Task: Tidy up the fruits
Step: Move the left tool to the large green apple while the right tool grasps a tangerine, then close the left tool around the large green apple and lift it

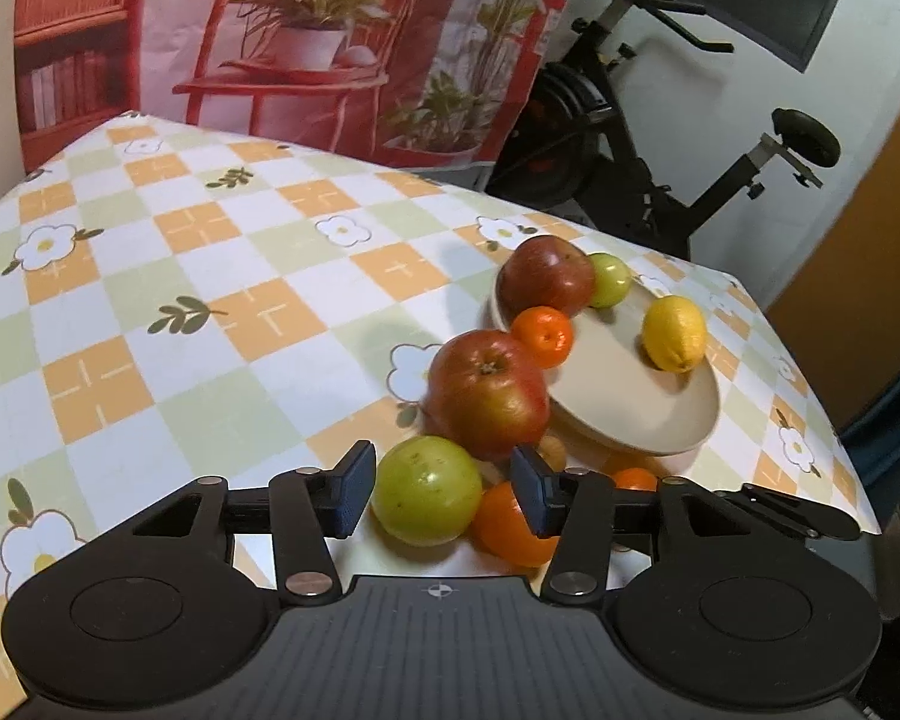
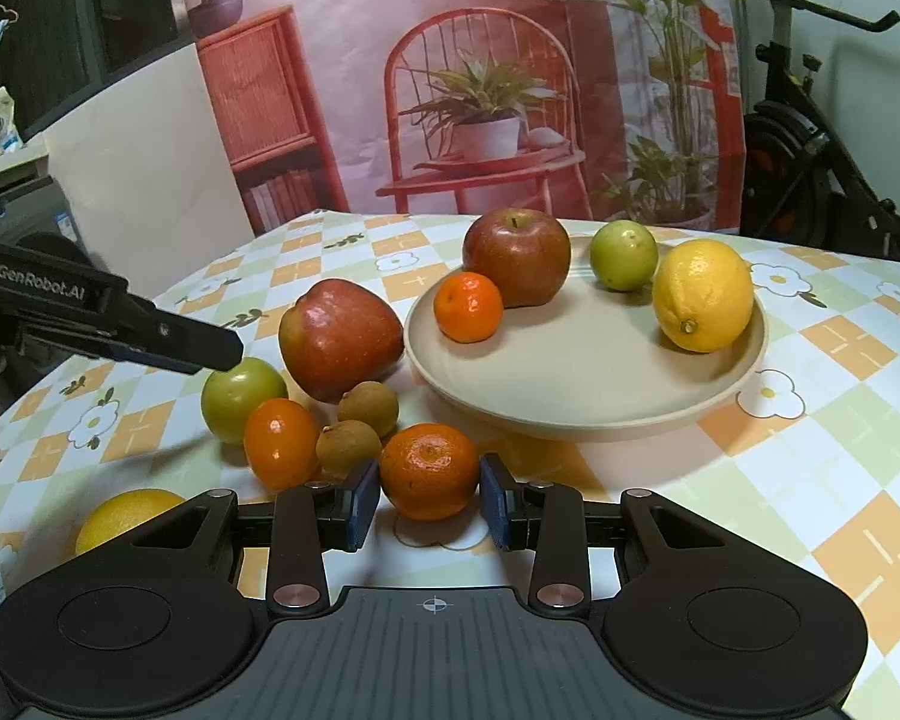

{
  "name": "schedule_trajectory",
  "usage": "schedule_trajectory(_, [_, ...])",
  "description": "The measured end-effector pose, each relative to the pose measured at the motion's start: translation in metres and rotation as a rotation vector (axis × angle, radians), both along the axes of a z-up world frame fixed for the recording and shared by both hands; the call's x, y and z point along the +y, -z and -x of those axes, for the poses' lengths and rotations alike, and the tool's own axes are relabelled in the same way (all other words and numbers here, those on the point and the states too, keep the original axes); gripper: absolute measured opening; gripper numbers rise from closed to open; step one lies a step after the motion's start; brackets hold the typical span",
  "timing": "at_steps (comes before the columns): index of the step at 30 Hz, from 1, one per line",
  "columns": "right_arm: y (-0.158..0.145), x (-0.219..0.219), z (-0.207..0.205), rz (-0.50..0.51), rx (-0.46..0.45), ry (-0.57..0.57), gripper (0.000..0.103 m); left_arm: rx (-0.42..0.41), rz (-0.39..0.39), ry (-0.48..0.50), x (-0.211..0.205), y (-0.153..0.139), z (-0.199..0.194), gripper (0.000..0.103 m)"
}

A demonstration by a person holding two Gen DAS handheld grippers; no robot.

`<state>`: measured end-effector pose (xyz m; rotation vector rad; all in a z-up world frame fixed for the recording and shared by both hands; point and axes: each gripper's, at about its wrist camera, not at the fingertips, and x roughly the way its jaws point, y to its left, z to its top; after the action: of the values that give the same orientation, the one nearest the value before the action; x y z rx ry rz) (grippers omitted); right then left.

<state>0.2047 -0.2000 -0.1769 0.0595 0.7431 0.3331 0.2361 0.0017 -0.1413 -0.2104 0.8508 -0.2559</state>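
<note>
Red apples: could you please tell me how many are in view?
2: one red apple on the plate, one red apple on the tablecloth left of it. None seems hidden.

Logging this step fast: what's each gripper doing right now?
Left gripper: open, pads flanking the green fruit without pressing it.
Right gripper: shut on the mandarin on the tablecloth.

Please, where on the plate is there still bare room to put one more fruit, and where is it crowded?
The plate is bare across its middle and near rim, between the small orange and the lemon. Its far edge is lined by that orange, a red apple and a green fruit. The tablecloth left of the plate is crowded with loose fruit.
</note>
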Motion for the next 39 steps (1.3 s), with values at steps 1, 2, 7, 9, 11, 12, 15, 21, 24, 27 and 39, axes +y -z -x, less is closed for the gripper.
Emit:
schedule_trajectory(1, [0.0,0.0,0.0,-0.001,0.0,0.0,0.033,0.003,0.0,-0.002,0.001,0.001,-0.001,0.052])
schedule_trajectory(2, [0.0,0.0,0.0,0.0,0.002,-0.002,0.034,0.007,0.003,-0.006,0.002,0.003,-0.002,0.052])
schedule_trajectory(7, [0.0,0.0,0.0,-0.001,0.002,-0.001,0.034,0.052,0.086,-0.036,0.009,0.013,-0.012,0.052])
schedule_trajectory(9, [0.0,0.0,0.0,-0.001,0.001,0.0,0.034,0.066,0.105,-0.046,0.01,0.018,-0.015,0.052])
schedule_trajectory(11, [0.001,0.0,0.0,-0.001,0.004,-0.002,0.034,0.072,0.105,-0.046,0.009,0.021,-0.015,0.052])
schedule_trajectory(12, [0.001,0.0,-0.001,-0.001,0.005,-0.003,0.034,0.074,0.105,-0.048,0.009,0.022,-0.015,0.052])
schedule_trajectory(15, [0.001,0.001,-0.001,-0.002,0.008,-0.005,0.034,0.09,0.115,-0.049,0.011,0.026,-0.016,0.052])
schedule_trajectory(21, [0.001,0.001,-0.001,-0.002,0.009,-0.004,0.034,0.09,0.104,-0.045,0.01,0.029,-0.016,0.051])
schedule_trajectory(24, [0.001,0.001,-0.001,-0.002,0.009,-0.005,0.034,0.083,0.103,-0.039,0.01,0.029,-0.014,0.05])
schedule_trajectory(27, [0.002,0.001,-0.001,-0.003,0.009,-0.005,0.034,0.077,0.099,-0.036,0.01,0.028,-0.013,0.05])
schedule_trajectory(39, [0.002,0.001,-0.002,-0.003,0.009,-0.004,0.034,0.072,0.1,-0.036,0.011,0.028,-0.012,0.05])
